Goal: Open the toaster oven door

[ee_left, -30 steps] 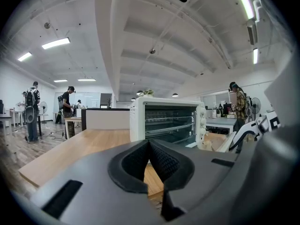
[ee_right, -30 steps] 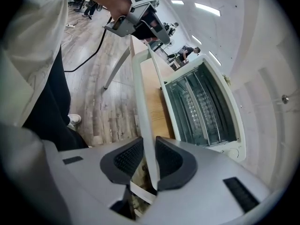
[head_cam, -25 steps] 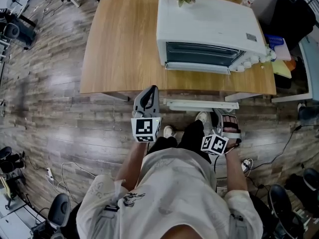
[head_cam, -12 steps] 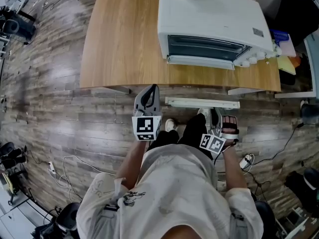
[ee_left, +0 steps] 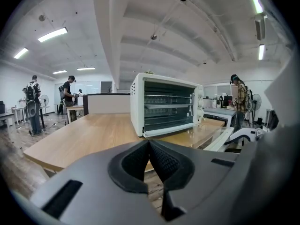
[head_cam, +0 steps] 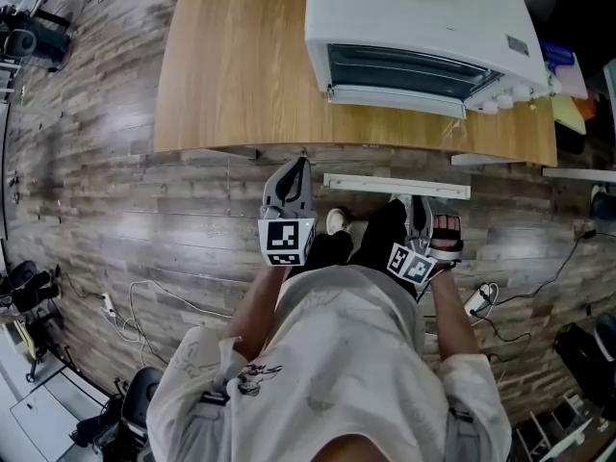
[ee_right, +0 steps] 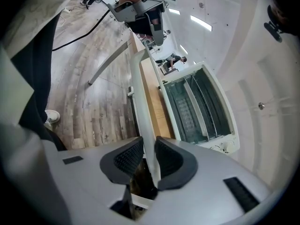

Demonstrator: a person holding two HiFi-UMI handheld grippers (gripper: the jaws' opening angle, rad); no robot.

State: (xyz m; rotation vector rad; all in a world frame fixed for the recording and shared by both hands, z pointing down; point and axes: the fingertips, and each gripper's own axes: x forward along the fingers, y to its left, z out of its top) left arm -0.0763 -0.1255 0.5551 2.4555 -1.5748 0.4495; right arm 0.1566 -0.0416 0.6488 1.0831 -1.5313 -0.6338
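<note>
Left gripper (head_cam: 295,165) and right gripper (head_cam: 422,210) lower than before, toaster oven (head_cam: 414,17) well beyond empty fingers (ee_left: 166,165): left together, right slightly apart.

Toaster oven (head_cam: 414,17) sits rightward on the table (head_cam: 231,65).

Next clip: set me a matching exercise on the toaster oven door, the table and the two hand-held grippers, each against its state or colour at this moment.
Things:
1. toaster oven door
2. left hand-held gripper
3. right hand-held gripper
4. table

States:
a. jaws slightly apart
b. light wood top
c. closed, glass front
d. jaws pressed together at the tips

Pairs: 1-c, 2-d, 3-a, 4-b
</note>
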